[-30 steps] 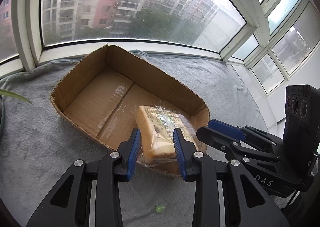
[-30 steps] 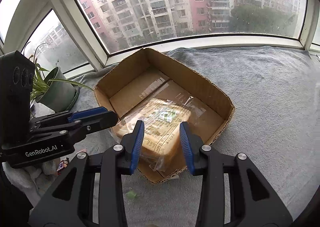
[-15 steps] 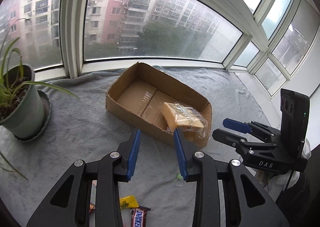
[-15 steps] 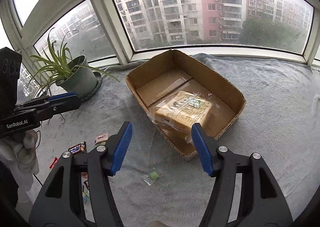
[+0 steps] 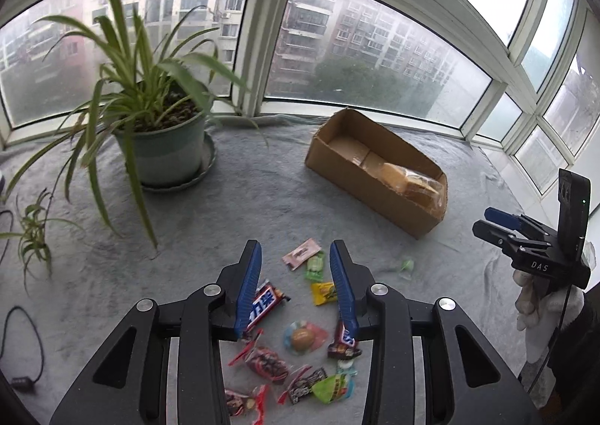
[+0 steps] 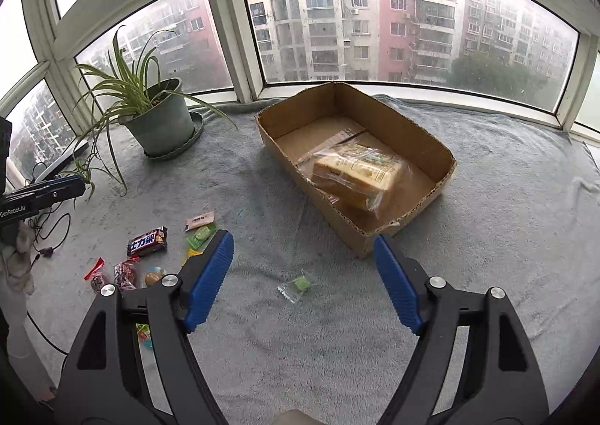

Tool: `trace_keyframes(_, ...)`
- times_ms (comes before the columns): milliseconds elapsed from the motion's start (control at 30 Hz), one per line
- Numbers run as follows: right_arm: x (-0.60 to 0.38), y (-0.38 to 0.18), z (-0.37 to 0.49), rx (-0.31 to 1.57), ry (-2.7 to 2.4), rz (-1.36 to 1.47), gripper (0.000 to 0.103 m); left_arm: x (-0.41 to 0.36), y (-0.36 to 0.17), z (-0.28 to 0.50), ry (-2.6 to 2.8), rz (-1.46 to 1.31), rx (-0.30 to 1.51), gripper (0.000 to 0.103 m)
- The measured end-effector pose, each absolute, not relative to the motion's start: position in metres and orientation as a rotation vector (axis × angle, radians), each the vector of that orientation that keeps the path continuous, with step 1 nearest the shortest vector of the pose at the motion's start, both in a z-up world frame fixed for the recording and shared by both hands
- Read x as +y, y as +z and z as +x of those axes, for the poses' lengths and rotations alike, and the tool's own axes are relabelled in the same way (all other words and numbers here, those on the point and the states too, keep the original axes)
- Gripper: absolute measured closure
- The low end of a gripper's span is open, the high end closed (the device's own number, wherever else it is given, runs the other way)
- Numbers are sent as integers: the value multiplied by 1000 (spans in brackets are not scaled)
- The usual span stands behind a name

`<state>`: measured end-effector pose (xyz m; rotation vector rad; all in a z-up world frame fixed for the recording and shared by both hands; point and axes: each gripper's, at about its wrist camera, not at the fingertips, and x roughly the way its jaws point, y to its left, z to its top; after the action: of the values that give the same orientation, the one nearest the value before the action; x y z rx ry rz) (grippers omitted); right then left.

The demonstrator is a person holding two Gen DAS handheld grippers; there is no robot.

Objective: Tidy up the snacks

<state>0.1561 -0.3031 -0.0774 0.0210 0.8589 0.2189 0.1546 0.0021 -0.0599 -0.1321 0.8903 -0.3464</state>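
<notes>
Red-wrapped snack (image 5: 240,402) — cut off by bottom edge

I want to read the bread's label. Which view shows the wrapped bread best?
The right wrist view: the wrapped bread lies near, its printed top visible in the cardboard box. The left wrist view shows it small, partly behind the box wall.

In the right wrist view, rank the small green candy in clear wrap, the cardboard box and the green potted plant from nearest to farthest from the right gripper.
1. Small green candy in clear wrap, between the right gripper's fingers.
2. Cardboard box, ahead, slightly right.
3. Green potted plant, far left by the window.
</notes>
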Motion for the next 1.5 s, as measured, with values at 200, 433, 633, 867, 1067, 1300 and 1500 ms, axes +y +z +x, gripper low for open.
trace_keyframes(200, -299, -108, 143, 915, 199, 56, 24, 22, -93, 145, -295, -145, 957, 67)
trace_keyframes(433, -289, -144, 143, 994, 185, 68, 33, 15, -129, 151, -287, -74, 1029, 67)
trace_keyframes(633, -276, -161, 156, 1026, 184, 41, 53, 7, -148, 152, -310, -12, 1067, 66)
trace_keyframes(867, -272, -170, 176, 1053, 199, 70, 64, 0, -160, 158, -319, 43, 1084, 66)
trace_keyframes(1067, -266, -179, 186, 1076, 196, 57, 70, -3, -174, 159, -329, 70, 1107, 66)
trace_keyframes(1300, -265, -183, 192, 1091, 178, 39, 74, -1, -179, 161, -327, 74, 1108, 66)
trace_keyframes(1500, -261, -187, 194, 1101, 182, 21, 80, -4, -180, 164, -327, 91, 1102, 66)
